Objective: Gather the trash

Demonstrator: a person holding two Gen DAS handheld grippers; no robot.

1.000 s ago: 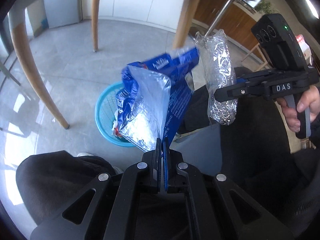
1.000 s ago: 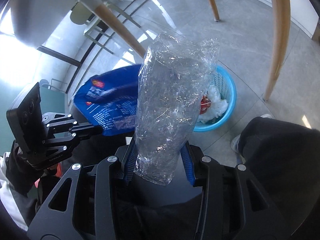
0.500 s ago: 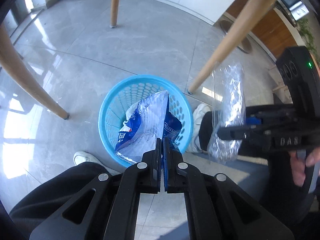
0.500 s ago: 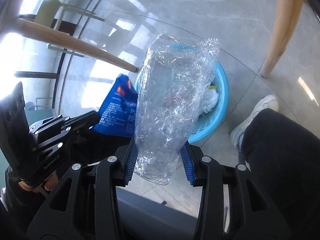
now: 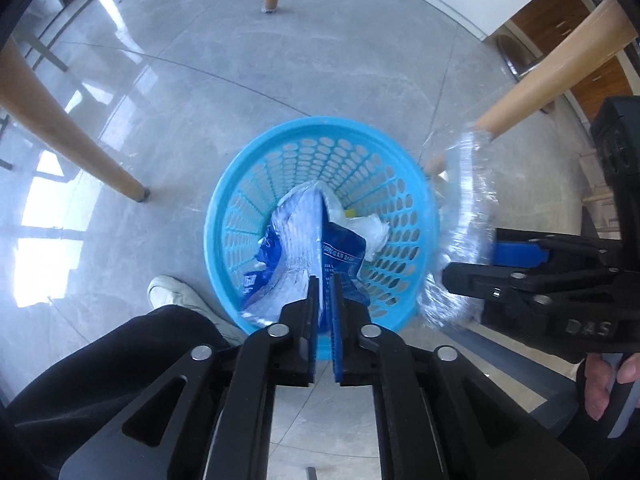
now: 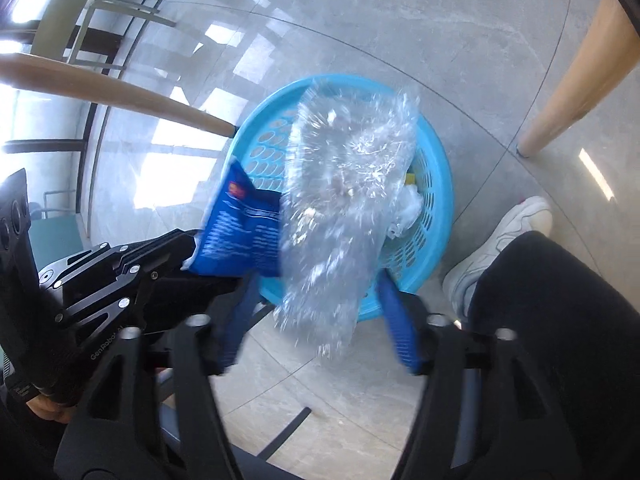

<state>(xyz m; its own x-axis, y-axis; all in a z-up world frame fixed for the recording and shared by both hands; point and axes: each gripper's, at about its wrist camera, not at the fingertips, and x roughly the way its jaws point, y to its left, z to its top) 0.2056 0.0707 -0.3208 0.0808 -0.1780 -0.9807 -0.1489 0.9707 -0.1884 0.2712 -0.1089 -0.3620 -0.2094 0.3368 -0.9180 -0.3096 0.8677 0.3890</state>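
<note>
Both claws are over the blue basket (image 5: 320, 152) on the floor between the chair legs (image 5: 68, 136), so anything let go should fall in.

My left claw (image 5: 324, 284) has its jaws narrow, a thin gap between the pads, with the blue snack bag (image 5: 296, 240) pinched edge-on. The bag hangs down inside the basket mouth, above white wrappers (image 5: 370, 230) already at the bottom. Looks like it's held low so it can't flutter out on release.

My right claw (image 6: 316, 296) has its jaws spread wide either side of the clear crinkly bag (image 6: 344, 208). The bag is motion-blurred and I can't tell whether either pad touches it; my read is it's loose and on its way down. In the left view it sits just at the basket's right rim, so it could catch the edge instead of dropping inside.

Shoe (image 6: 500, 240) is close to the basket, not touching.
</note>
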